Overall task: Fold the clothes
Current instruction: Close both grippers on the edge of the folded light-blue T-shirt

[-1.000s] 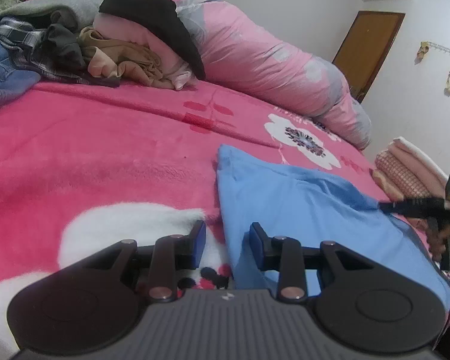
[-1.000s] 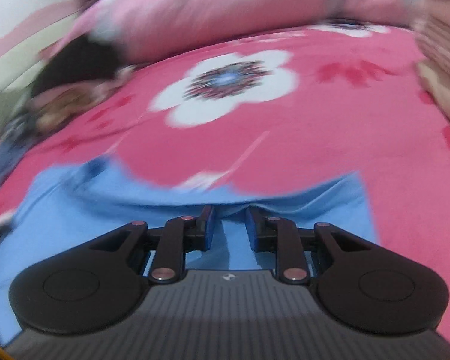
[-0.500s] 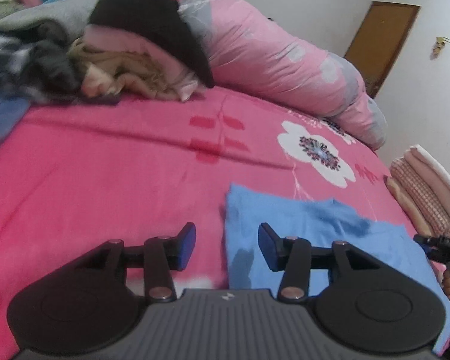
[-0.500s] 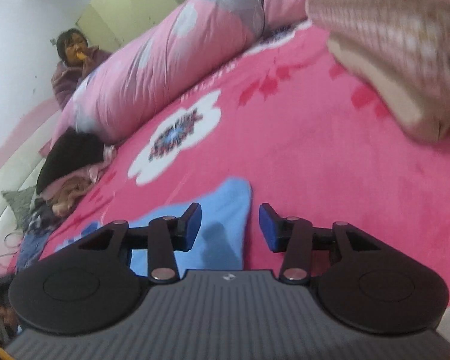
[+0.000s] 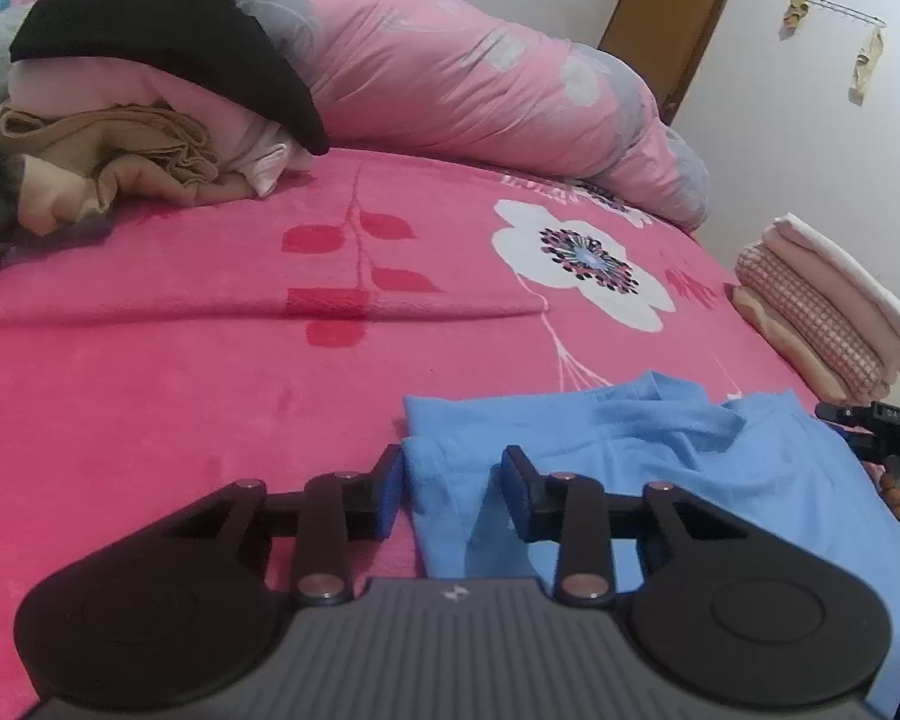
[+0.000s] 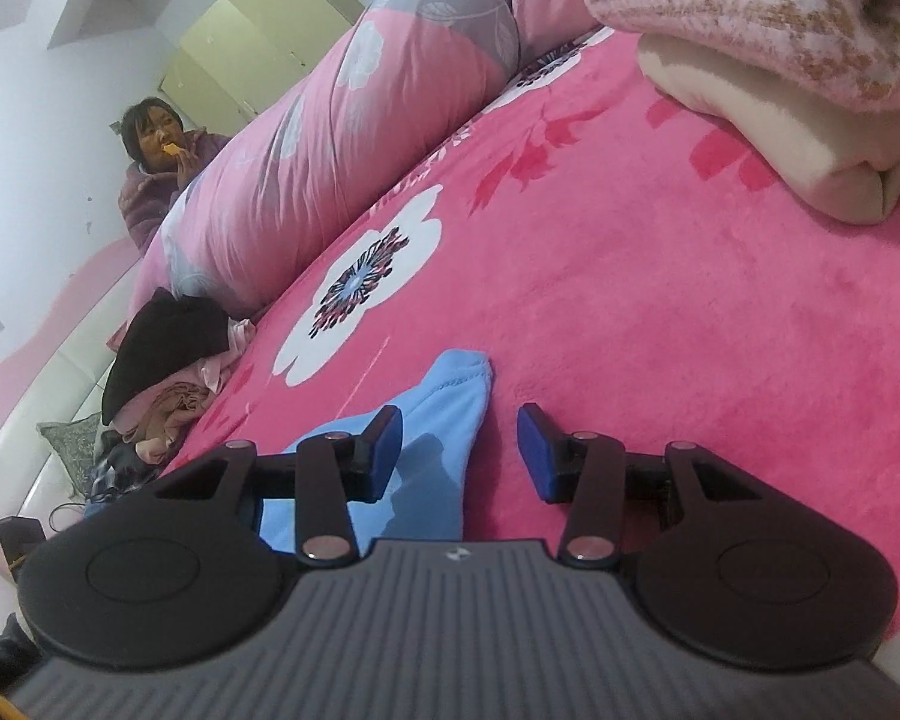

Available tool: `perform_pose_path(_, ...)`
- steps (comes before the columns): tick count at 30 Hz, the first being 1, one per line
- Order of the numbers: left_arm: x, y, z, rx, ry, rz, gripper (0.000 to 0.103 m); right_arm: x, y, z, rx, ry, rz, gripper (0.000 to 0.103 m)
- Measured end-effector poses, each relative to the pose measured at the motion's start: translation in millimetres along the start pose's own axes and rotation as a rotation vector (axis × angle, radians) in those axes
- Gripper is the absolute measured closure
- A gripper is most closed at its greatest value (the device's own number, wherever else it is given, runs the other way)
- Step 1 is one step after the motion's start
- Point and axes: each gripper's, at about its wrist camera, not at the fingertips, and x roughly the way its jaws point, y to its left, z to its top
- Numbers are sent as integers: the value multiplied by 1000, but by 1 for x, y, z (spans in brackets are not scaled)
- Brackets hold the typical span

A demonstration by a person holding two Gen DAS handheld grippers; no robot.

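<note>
A big pink blanket (image 5: 180,372) with white flowers (image 5: 582,264) and red leaves covers the bed. A long, puffy pink quilt (image 5: 462,78) with grey flowers lies rolled up along the far side. Behind it is a brown door (image 5: 678,12) in a white wall. A person in a purple top (image 6: 156,180) sits past the quilt, holding something orange near the mouth. Yellow-green cupboards (image 6: 258,42) stand behind that person.

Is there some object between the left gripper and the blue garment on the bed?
No, nothing visible. The left gripper, its jaws closing, straddles the blue garment at its left edge; the pads are not pressing on the cloth.
</note>
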Motion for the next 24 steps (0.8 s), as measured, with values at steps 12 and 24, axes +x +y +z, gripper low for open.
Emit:
perform_pose_path(12, -15, -24, -1, 120, -91, 62, 98, 2, 1, 2, -10, 6, -12, 61)
perform_pose_path(24, -24, -22, 3, 101, -153, 76, 98, 32, 21, 26, -115, 89, -76, 57)
